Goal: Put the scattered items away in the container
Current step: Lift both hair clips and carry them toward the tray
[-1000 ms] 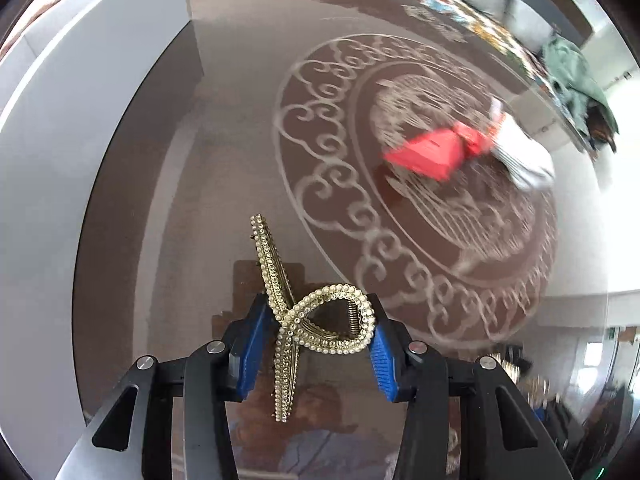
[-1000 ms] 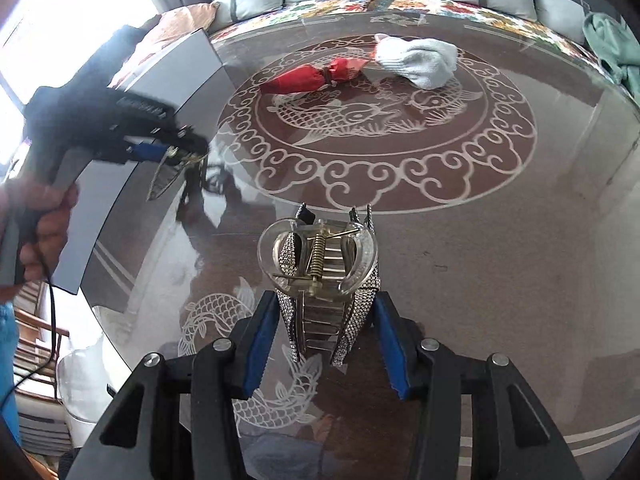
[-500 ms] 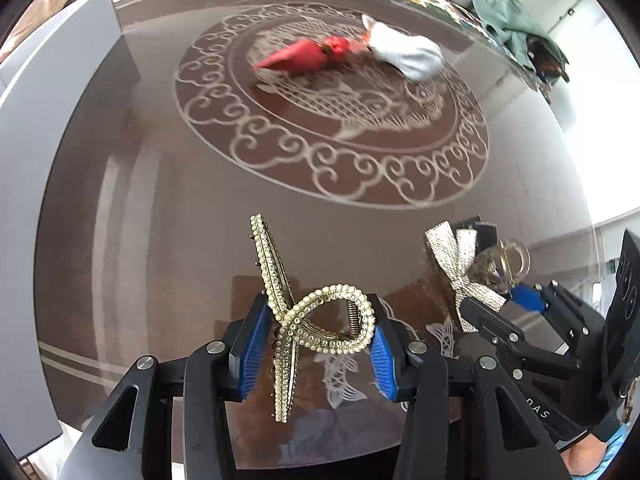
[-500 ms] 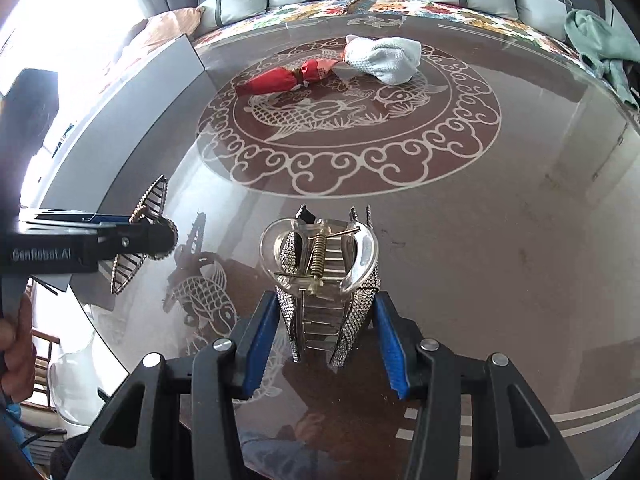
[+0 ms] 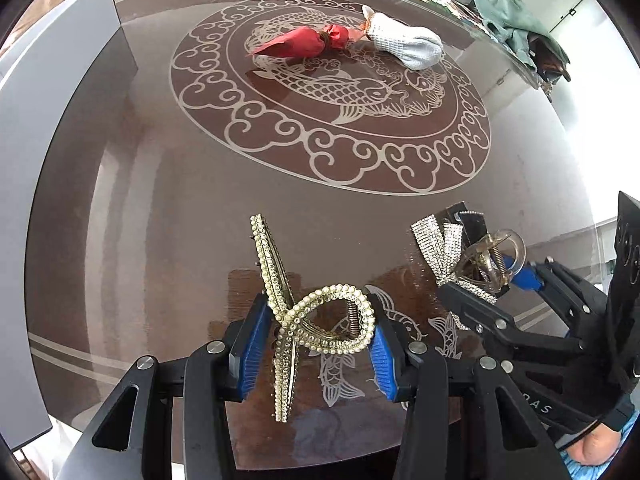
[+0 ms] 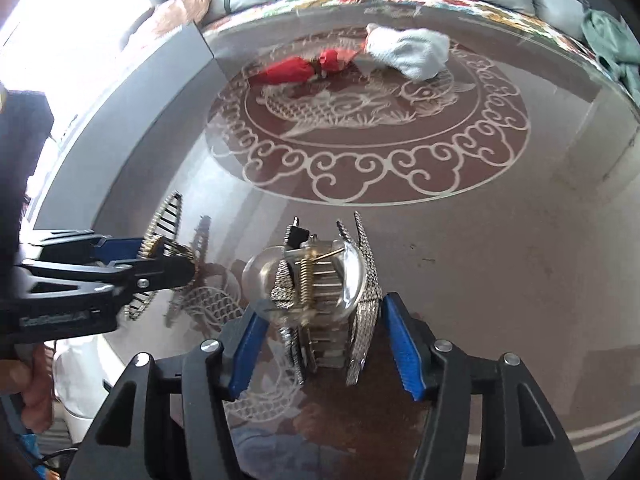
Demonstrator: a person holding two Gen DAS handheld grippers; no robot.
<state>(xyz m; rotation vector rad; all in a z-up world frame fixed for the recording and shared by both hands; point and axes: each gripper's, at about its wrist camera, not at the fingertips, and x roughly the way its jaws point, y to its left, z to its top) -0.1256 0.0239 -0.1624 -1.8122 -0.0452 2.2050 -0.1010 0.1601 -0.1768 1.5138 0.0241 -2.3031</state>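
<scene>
My left gripper (image 5: 314, 340) is shut on a gold pearl-studded hair claw (image 5: 308, 316), held above the near edge of the glass table. My right gripper (image 6: 320, 340) is around a clear hair claw with a silver rhinestone bow (image 6: 324, 292); its fingers have spread, and the right pad (image 6: 402, 346) stands clear of the claw. The right gripper with its claw also shows in the left wrist view (image 5: 476, 264). The left gripper shows in the right wrist view (image 6: 160, 264). A red pouch (image 5: 304, 42) and a white knit pouch (image 5: 404, 42) lie far across the table. No container shows.
The round glass table (image 5: 200, 200) carries an etched fish medallion (image 5: 340, 92). A grey panel (image 5: 48, 100) stands along the left. A green cloth (image 5: 512, 20) lies on the sofa beyond the table. A hand (image 6: 28, 380) holds the left gripper.
The left gripper swung right with the gold claw, bringing the right gripper into view. The right gripper's fingers opened wider around the rhinestone claw, and the two grippers came closer.
</scene>
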